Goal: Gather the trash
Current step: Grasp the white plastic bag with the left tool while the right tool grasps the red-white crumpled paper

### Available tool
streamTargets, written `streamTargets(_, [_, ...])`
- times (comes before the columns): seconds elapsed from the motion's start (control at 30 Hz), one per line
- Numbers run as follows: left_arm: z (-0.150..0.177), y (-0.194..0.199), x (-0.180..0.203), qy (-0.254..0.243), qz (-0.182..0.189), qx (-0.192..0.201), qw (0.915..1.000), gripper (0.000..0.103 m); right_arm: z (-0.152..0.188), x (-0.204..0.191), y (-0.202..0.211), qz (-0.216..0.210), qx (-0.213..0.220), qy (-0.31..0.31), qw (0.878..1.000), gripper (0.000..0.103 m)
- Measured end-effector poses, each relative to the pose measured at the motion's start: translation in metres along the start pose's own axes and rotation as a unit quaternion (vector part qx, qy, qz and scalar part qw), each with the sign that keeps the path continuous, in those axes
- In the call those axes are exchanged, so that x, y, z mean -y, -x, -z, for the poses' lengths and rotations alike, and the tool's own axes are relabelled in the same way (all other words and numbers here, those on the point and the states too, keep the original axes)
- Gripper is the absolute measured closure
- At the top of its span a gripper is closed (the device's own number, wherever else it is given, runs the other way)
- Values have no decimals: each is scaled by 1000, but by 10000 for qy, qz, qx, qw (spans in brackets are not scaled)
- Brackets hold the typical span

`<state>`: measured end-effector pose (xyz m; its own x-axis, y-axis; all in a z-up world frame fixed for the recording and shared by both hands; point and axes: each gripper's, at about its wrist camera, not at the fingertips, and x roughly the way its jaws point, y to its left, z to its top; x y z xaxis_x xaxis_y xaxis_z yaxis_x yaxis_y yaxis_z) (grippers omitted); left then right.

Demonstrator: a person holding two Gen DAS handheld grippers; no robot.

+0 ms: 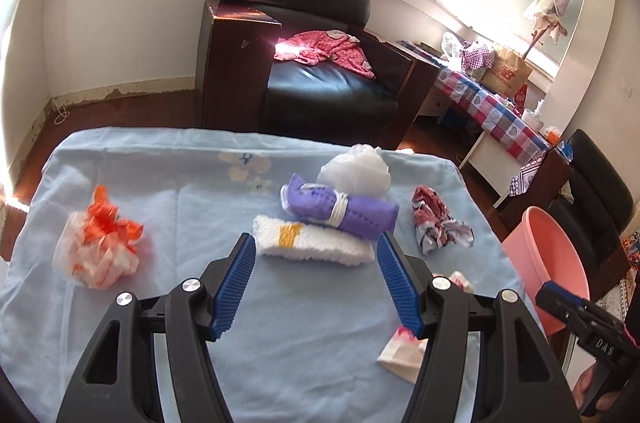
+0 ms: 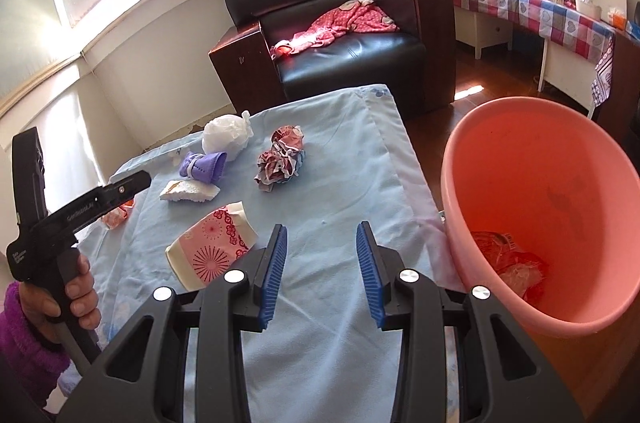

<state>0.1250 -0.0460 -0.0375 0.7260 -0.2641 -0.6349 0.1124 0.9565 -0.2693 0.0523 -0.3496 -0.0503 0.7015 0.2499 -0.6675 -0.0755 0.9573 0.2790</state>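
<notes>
**Two hand-held grippers above a cloth-covered table with scattered trash, bin at the right**

Nearest in the left wrist view, the left gripper [image 1: 316, 279] hangs over the light blue cloth [image 1: 160, 215] with its blue-padded jaws standing apart and nothing between them. Nearest in the right wrist view, the right gripper [image 2: 322, 273] is likewise held with jaws apart and empty, above bare cloth near the table's right edge. A hand [image 2: 60, 299] in a purple sleeve [image 2: 24, 343] grips the handle of the left tool at the left of that view.

Just beside the right gripper's left finger lies a pink patterned tissue packet [image 2: 212, 247]. To the right, off the table edge, stands the pink bin [image 2: 536, 223], tilted toward the camera, with crumpled wrappers [image 2: 508, 263] already at its bottom.

Just beyond the left gripper's fingertips lies a white fluffy cloth with a yellow patch [image 1: 316, 243]; touching its far side is a rolled purple mask [image 1: 340, 209] bound by its white strap, and behind that a white plastic wad [image 1: 354, 171]. A crumpled orange-and-white plastic bag [image 1: 100, 243] rests well apart at the left, and a crumpled red, white and grey wrapper [image 1: 436, 225] at the right.

Farthest, a black armchair [image 1: 320, 71] carries a pink dotted garment [image 1: 324, 49], and a side table under a checked cover [image 1: 492, 115] bears bags.
</notes>
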Motion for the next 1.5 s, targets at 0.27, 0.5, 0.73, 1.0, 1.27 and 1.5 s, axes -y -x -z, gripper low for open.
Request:
streamTargets(0.27, [-40,-37,50,-785,79,252,9966,42,-8,0,-17,-176,-57,-113,9998,66])
streamTargets(0.5, [-53,-96,67,-1130,-251,-7,9933,64,-26,-6,-30,-260,-76,-4,9996,66])
streamTargets(0.73, [-47,-100,53,-918,-166,-153,9955,93,-48,-14,-60,-351,-196,93,9991,66])
streamTargets(1.0, [-45,-50,41,-396,180,132,9990,94,-51,-19,-95,-298,-461,49,9985,66])
streamTargets(1.27, [-27,-12,38,-238,292,204,9991,94,-51,-27,-89,-166,-404,312,9986,97])
streamTargets(1.5, [-21,14,43,-273,388,339,9983,94,-43,-26,-46,-183,-33,313,9993,97])
